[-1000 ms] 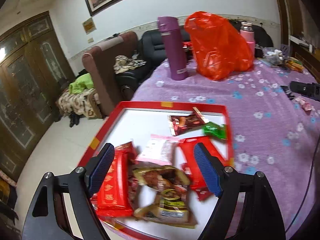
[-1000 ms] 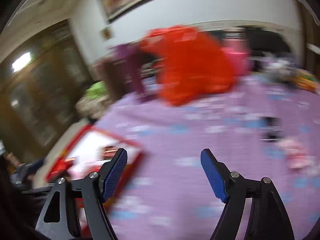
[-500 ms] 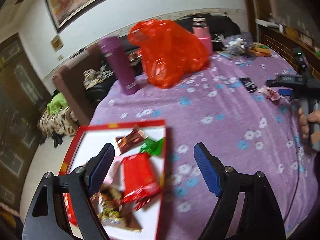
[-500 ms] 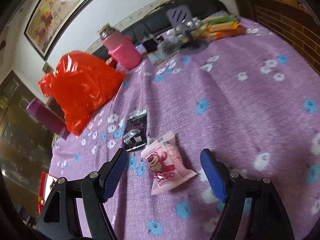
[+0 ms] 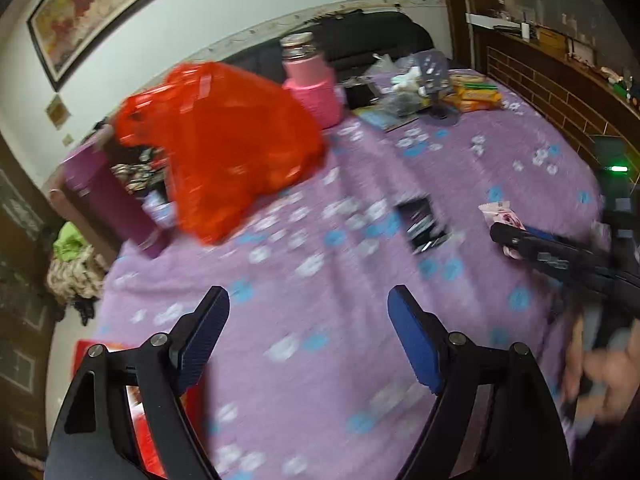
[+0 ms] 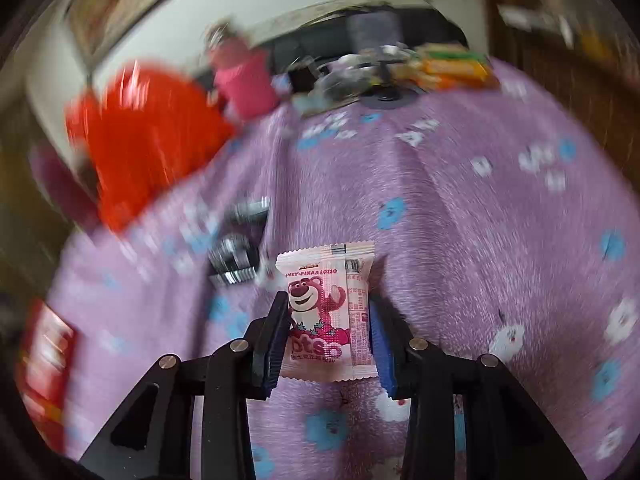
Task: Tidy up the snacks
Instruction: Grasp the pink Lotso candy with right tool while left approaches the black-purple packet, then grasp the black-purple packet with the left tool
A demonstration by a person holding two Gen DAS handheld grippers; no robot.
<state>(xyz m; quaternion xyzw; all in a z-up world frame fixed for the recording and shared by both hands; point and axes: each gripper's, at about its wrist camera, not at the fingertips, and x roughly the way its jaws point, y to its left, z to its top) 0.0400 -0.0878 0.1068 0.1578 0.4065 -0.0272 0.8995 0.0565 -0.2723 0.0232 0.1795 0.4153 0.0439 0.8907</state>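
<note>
Right gripper [image 6: 329, 338], jaws just closed from wide apart, now clamps the pink bear snack packet [image 6: 326, 312] on the purple floral tablecloth [image 6: 460, 240], left gripper [image 5: 308, 344] swung off the red tray [image 5: 140, 420], wide open, empty, dark packet [image 6: 236, 248] just left, orange bag [image 5: 224, 168] far left.

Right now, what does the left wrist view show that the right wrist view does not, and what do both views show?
Only the left wrist view: the open left gripper over bare cloth, and the right gripper from the side. Only the right wrist view: the bear print on the pink packet, which the right gripper, its jaws just closing, pinches at both edges. Both: the packet, red bag, pink flask, black packet, purple cloth.
</note>
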